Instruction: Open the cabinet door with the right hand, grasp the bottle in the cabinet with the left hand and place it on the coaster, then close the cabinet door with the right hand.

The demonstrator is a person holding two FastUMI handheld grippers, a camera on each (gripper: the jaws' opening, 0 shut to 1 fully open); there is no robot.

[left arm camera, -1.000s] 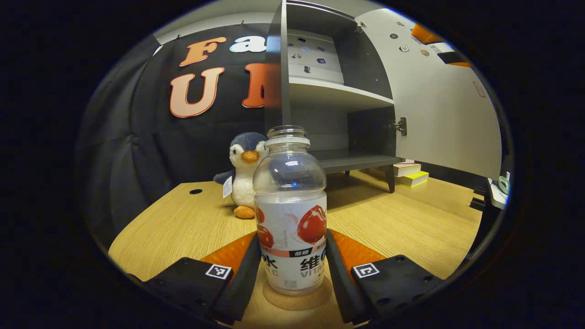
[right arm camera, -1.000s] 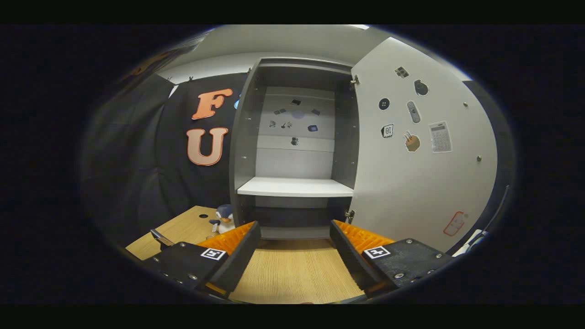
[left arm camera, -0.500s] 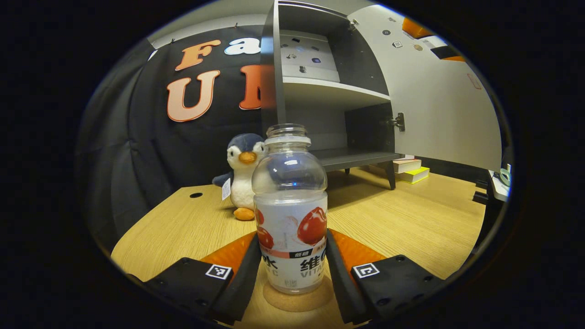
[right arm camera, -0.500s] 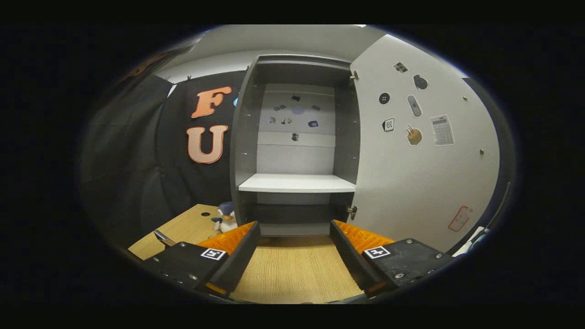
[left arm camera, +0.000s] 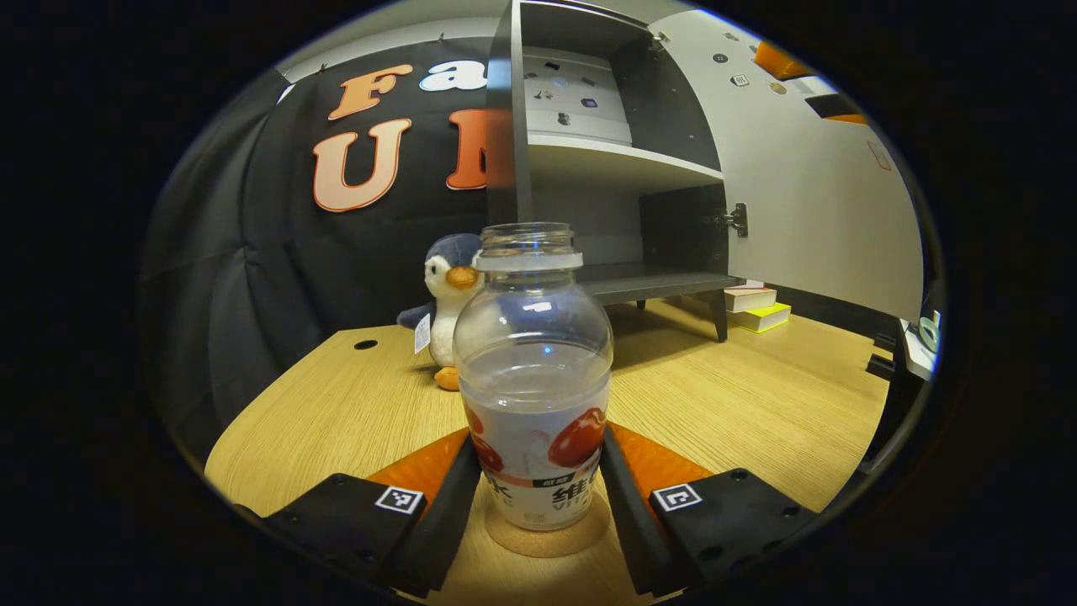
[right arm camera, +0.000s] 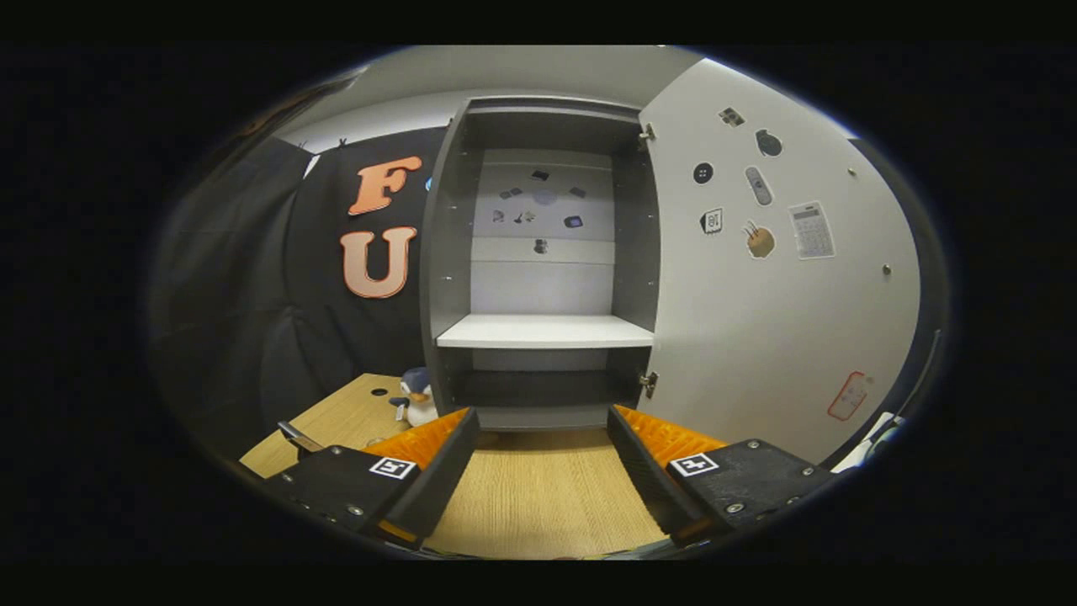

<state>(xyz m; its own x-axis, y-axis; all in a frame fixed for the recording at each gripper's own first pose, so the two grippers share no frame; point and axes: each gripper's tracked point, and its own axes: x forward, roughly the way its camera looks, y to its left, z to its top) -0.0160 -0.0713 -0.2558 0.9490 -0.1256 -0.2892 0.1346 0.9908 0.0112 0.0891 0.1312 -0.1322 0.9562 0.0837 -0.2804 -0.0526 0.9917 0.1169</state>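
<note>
A clear bottle (left arm camera: 534, 370) with a red-fruit label and no cap stands on the round cork coaster (left arm camera: 547, 539) on the wooden table. My left gripper (left arm camera: 538, 471) is shut on its lower half, one finger pressing each side. In the right gripper view, the grey cabinet (right arm camera: 543, 332) stands straight ahead, its white door (right arm camera: 774, 320) swung wide to the right. Its shelves hold nothing. My right gripper (right arm camera: 543, 446) is open above the table in front of the cabinet, with nothing between its fingers.
A plush penguin (left arm camera: 450, 290) sits just behind the bottle, left of the cabinet, and is also small in the right gripper view (right arm camera: 414, 396). Stacked books (left arm camera: 757, 307) lie under the open door. A cable hole (left arm camera: 365, 344) marks the table's far left.
The bottle now sits lower between my left fingers and its base rests on the coaster. My left view has tipped slightly. The right gripper has drifted a little; the door stays open.
</note>
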